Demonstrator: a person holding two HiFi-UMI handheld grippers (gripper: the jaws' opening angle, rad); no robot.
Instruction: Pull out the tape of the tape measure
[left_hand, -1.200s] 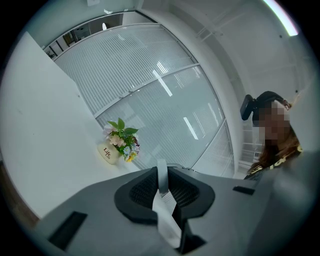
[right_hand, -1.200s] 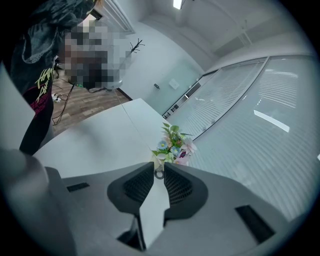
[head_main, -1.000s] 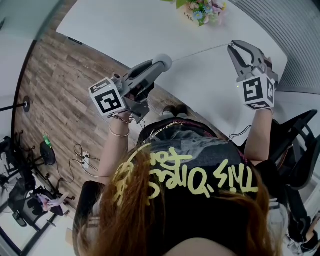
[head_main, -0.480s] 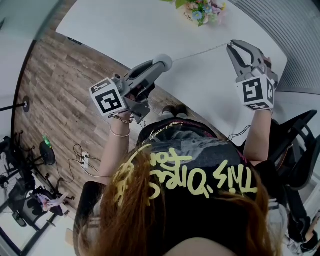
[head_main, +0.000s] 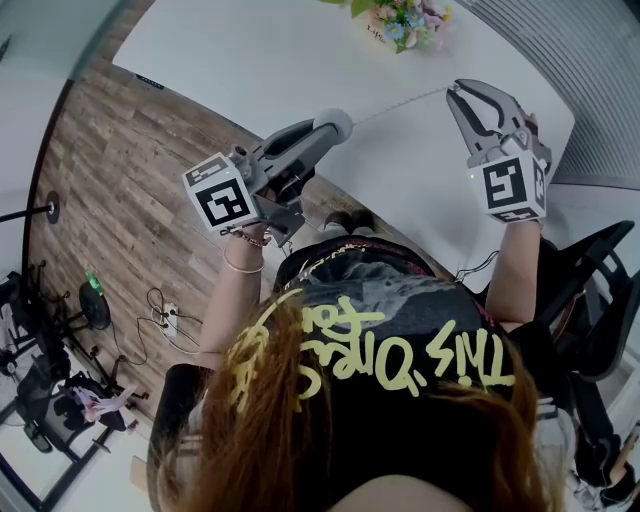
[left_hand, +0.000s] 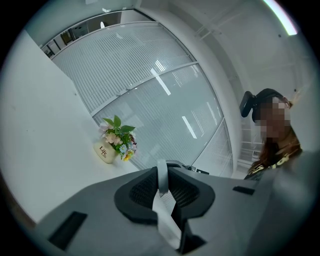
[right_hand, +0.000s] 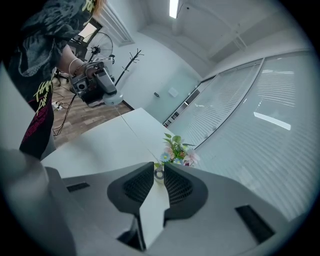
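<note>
I count one white table (head_main: 250, 60), two grippers, one flower pot (head_main: 400, 20), one tape measure (right_hand: 113, 99). Left gripper (head_main: 322, 128) is clamped on its case, above the table's near edge. Right gripper (head_main: 458, 93) is pinched on the end ring (right_hand: 159, 173). One tape (head_main: 395, 104) is stretched taut between them.

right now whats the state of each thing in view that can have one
tape measure: gripped by its case
tape: pulled out, straight between both tongs
left tongs: shut on the tape measure
right tongs: shut on the tape's end
flower pot: upright
</note>
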